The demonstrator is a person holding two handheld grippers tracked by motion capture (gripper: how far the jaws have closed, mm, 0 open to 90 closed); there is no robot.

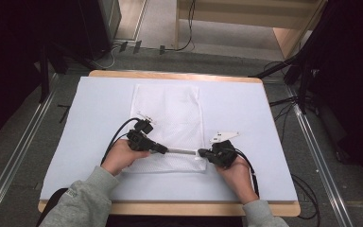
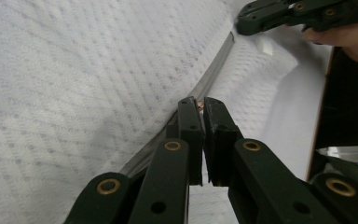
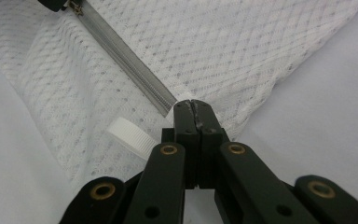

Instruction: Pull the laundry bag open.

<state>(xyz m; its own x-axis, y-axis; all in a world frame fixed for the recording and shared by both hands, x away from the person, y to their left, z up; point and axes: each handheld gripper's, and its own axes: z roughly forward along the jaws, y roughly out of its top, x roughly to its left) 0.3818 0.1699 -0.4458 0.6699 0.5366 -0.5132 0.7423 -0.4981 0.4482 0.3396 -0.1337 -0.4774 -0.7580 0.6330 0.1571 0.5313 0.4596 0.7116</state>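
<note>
A white mesh bag lies flat on the pale blue table cover, a little toward 6 o'clock of the table's middle. Its long axis runs from 12 to 6 o'clock. Its zipper crosses the near end from 9 to 3 o'clock, so the zipped end points at the person.

The left gripper reaches in from 9 o'clock with its jaws pressed together on the small brass zipper pull, at the zipper's 9 o'clock end. The right gripper comes from 3 o'clock and faces it — its jaws are clamped tight on the mesh fabric at the zipper's other end.

Between the two tips the zipper lies straight and taut. In the right gripper view a white ribbed cap lies on the mesh — just beside the jaws at 9 o'clock.
</note>
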